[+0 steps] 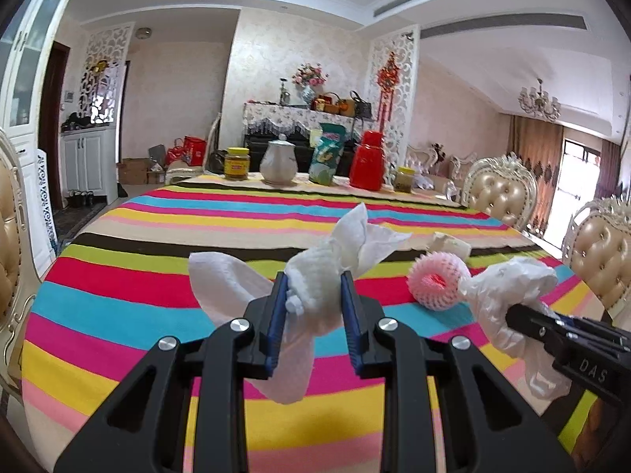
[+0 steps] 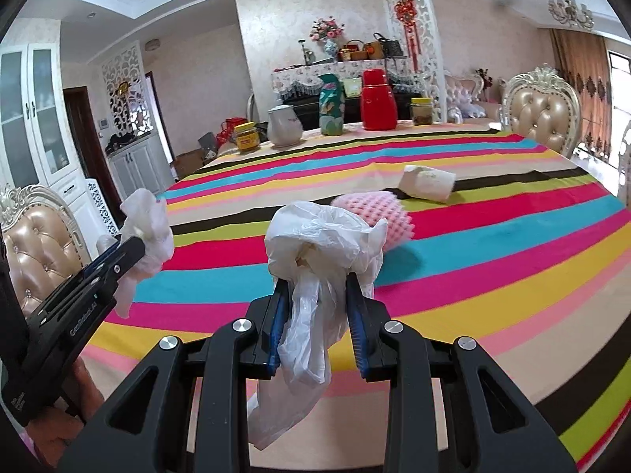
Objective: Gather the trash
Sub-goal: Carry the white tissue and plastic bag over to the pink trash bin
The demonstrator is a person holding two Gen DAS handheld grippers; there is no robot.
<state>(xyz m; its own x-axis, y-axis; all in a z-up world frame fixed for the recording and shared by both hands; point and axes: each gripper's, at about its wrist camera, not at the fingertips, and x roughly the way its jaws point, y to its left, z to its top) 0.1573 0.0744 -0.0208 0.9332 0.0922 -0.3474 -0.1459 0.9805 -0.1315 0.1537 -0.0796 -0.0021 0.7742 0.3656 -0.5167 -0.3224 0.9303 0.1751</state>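
Note:
My left gripper (image 1: 314,280) is shut on a crumpled white paper tissue (image 1: 323,276), held above the striped tablecloth. The same gripper (image 2: 130,246) and its tissue (image 2: 148,228) show at the left of the right wrist view. My right gripper (image 2: 319,280) is shut on a crumpled white plastic bag (image 2: 323,236), whose tail hangs down between the fingers. In the left wrist view that gripper (image 1: 512,313) and bag (image 1: 508,287) sit at the right. A pink foam fruit net (image 1: 437,282) (image 2: 378,213) lies on the cloth just beyond the bag. A tipped paper cup (image 2: 428,183) (image 1: 451,246) lies farther back.
The table (image 1: 157,236) carries a multicoloured striped cloth. Along its far edge stand a yellow-lidded jar (image 1: 236,163), a white teapot (image 1: 278,161), a green packet (image 1: 327,153), a red flask (image 1: 368,161) and another jar (image 1: 406,179). Padded chairs (image 1: 499,193) stand around the table.

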